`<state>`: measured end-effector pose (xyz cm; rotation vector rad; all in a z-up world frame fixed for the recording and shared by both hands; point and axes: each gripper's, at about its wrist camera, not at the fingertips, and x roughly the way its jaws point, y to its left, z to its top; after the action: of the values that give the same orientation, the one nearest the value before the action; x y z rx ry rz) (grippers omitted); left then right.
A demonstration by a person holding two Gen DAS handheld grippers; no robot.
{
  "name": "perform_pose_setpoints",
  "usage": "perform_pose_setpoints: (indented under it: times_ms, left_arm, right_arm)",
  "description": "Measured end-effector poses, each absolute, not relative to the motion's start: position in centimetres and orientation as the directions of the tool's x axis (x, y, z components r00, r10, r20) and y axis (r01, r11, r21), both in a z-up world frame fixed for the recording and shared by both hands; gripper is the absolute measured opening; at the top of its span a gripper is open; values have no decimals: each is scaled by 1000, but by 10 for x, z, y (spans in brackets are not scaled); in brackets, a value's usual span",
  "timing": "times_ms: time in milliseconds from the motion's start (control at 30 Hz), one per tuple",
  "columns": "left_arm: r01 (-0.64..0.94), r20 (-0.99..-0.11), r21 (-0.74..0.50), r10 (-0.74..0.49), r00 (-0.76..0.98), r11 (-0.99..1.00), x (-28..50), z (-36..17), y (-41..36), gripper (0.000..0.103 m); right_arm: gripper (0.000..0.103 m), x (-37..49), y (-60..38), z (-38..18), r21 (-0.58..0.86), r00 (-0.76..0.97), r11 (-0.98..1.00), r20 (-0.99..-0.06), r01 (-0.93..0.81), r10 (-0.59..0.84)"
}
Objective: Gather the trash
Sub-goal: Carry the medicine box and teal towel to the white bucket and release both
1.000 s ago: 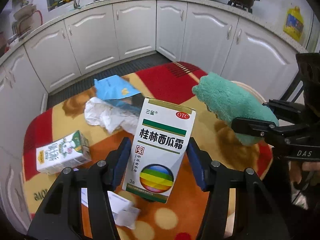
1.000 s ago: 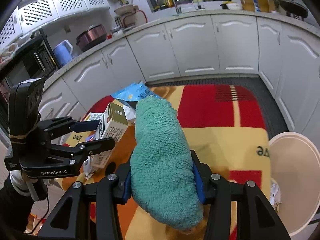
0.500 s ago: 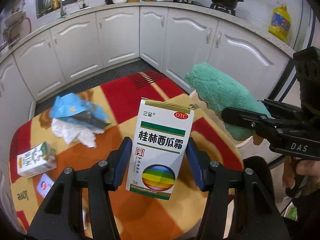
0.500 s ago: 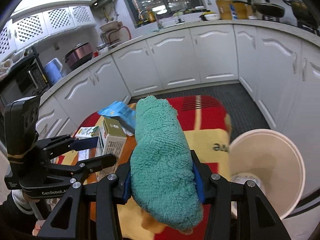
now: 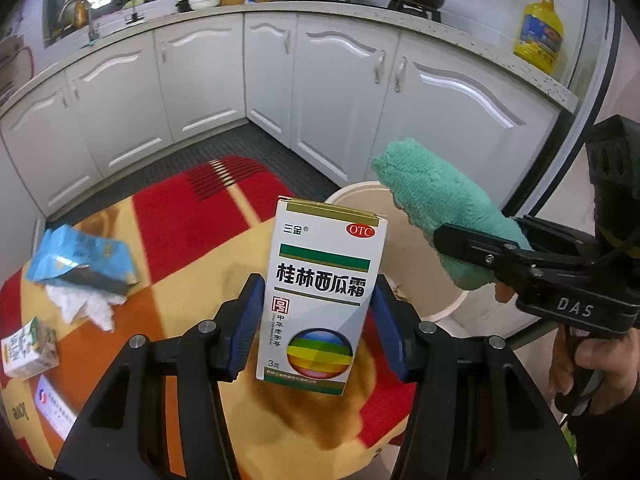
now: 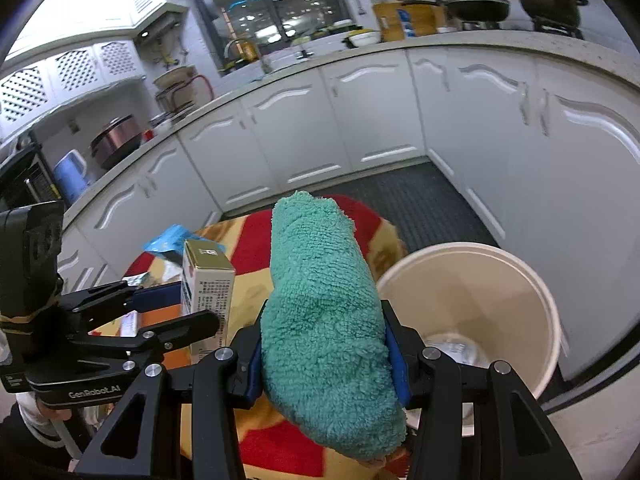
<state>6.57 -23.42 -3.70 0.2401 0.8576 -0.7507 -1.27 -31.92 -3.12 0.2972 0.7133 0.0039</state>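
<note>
Both grippers are swinging away from the table (image 5: 224,264) toward the cream bin (image 6: 480,280), which is now filling more of the right wrist view. Left gripper (image 5: 316,316) is clamping the medicine box (image 5: 322,300) upright above the table edge, while right gripper (image 6: 324,352) is squeezing the green cloth (image 6: 320,312) beside the bin. Releasing early is risking the box landing on the rim or the floor.

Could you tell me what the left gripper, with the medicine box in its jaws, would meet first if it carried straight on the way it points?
Probably the round cream plastic bin: its rim shows just past the white medicine box held by the left gripper. Depth is unclear, so it might pass above the rim.
</note>
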Motion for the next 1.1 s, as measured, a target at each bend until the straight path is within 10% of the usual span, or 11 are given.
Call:
perform_pose_setpoints:
  times_ms: [1100]
  left_arm:
    - [666,-795,-234,-534,289,708,99,-87,-311,61]
  right_arm:
    - [54,4,-406,-93,241,650,906,-758,349,-49]
